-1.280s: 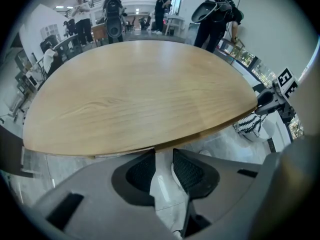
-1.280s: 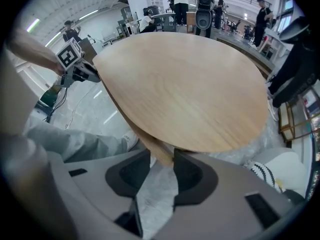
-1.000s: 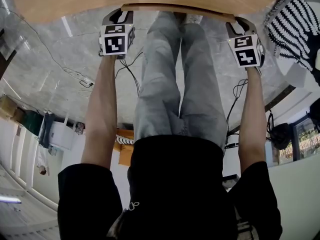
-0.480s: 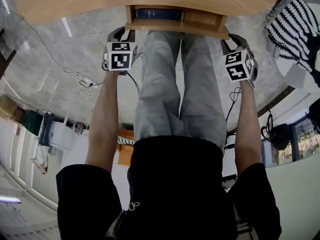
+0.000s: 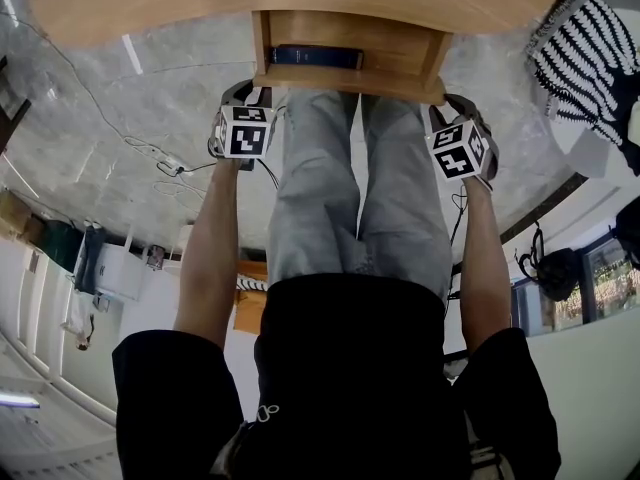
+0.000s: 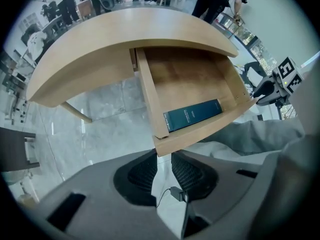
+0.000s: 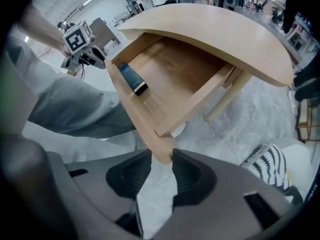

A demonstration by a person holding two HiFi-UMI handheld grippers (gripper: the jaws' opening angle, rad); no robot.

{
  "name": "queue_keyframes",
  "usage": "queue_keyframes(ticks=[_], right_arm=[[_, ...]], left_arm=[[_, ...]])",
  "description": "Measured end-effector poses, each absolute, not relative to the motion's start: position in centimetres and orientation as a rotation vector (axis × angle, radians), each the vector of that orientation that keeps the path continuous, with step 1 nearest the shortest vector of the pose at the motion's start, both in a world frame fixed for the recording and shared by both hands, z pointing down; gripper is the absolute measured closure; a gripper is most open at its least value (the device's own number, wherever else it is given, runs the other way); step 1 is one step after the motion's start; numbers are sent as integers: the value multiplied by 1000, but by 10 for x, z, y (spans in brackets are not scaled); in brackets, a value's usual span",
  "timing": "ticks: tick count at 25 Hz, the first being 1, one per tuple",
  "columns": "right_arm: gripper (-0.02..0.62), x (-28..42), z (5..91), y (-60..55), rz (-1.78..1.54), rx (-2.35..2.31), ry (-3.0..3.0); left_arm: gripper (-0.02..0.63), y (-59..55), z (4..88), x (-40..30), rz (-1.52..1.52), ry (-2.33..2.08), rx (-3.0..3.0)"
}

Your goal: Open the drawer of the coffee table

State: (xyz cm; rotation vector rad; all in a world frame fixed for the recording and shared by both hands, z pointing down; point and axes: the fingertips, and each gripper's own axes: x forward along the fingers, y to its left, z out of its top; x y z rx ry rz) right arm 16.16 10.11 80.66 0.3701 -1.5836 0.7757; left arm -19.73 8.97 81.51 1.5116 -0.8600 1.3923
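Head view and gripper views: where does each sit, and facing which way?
Head view: on the head, facing steeply down at the drawer; forearms, legs, left gripper, right gripper show.
Left gripper view: on the left gripper, along its jaws at one drawer corner; legs show.
Right gripper view: on the right gripper, at the other corner; legs show.
All share the drawer's book.

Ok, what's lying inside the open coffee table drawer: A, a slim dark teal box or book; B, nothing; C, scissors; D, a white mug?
A: a slim dark teal box or book lies inside the drawer, against its front panel.
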Motion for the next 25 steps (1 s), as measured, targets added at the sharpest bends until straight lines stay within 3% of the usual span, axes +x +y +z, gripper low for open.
queue_keyframes(ticks=[25], right_arm=[[454, 162, 843, 112, 796, 415, -1481]], left_arm=[[523, 104, 852, -199, 1394, -896, 1352]])
